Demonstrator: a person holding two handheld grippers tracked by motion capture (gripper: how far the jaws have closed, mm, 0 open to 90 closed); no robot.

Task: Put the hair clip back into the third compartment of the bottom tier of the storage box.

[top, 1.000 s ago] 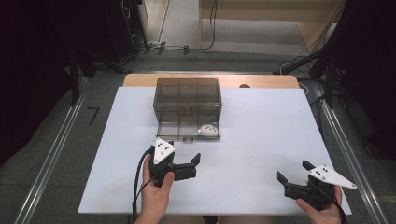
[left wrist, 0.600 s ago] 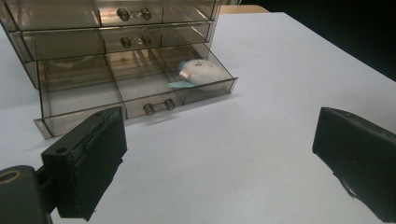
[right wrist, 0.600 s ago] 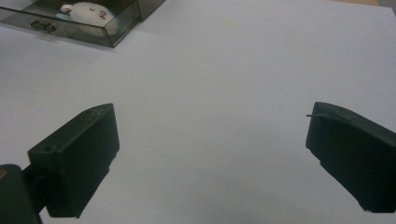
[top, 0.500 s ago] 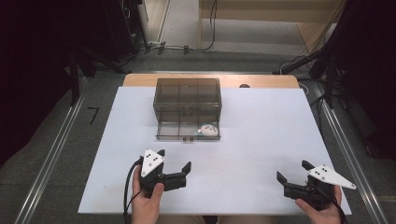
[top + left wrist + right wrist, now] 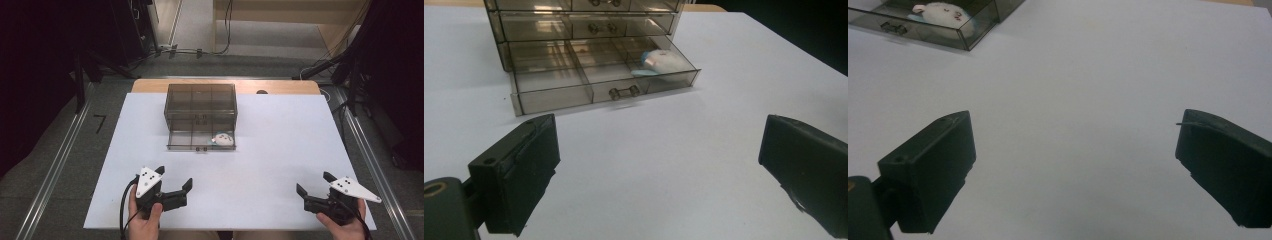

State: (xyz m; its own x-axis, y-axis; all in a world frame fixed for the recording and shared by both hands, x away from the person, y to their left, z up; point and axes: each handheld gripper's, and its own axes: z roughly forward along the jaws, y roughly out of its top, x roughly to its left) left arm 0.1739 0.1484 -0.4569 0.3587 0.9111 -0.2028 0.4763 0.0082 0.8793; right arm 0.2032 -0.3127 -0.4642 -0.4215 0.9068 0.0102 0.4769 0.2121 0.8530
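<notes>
High view: both tongs — left (image 5: 175, 187), right (image 5: 314, 184) — rest open and empty near the bench's (image 5: 280, 150) front edge. Left gripper view: the bottom drawer (image 5: 599, 80) stands pulled out, a small white toy (image 5: 661, 62) in its right-hand compartment. Right gripper view: toy (image 5: 943, 11) stowed — closing the drawer likely remains.

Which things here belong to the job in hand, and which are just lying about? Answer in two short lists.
Belong to the job:
- smoky drawer cabinet
- its pulled-out bottom drawer
- small white and blue item in the drawer's right-hand compartment
- left gripper, open
- right gripper, open

Just lying about:
- cables on the floor beyond the table
- wooden board at the table's far edge
</notes>
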